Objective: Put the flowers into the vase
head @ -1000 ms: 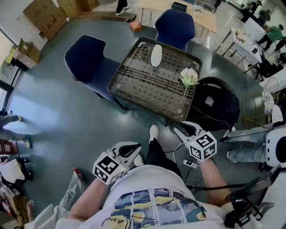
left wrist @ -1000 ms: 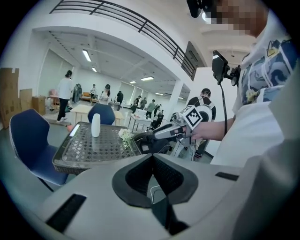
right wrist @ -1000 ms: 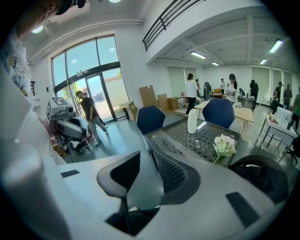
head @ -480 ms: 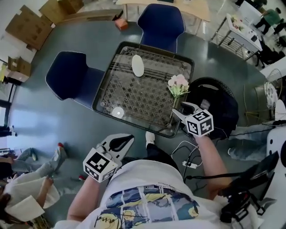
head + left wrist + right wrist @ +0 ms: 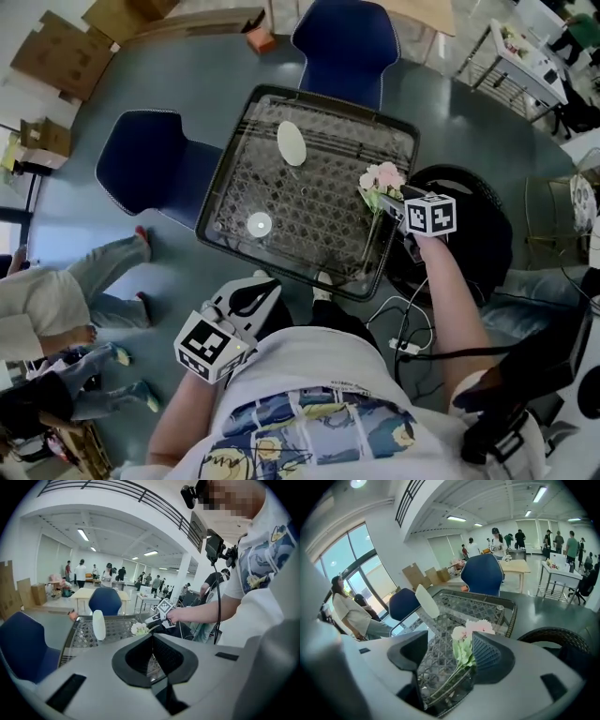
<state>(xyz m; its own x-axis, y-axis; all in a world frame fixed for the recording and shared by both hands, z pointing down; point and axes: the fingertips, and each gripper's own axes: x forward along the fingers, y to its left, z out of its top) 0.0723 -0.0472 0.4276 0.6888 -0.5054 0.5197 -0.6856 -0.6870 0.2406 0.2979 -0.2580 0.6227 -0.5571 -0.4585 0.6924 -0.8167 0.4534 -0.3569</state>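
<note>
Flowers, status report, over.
Right gripper jaws just opening, flowers between, ungripped. Left gripper shut, empty. Vase upright across table, nothing between.

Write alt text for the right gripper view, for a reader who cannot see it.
The right gripper, its jaws apart and just opening, straddles a bunch of pink flowers lying on a glass-topped table, without gripping it. A white vase stands further back on the left, with blue chairs beyond.

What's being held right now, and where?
Nothing. The right tool has just been opening its jaws, which straddle the flowers without pressing; the left tool is empty.
</note>
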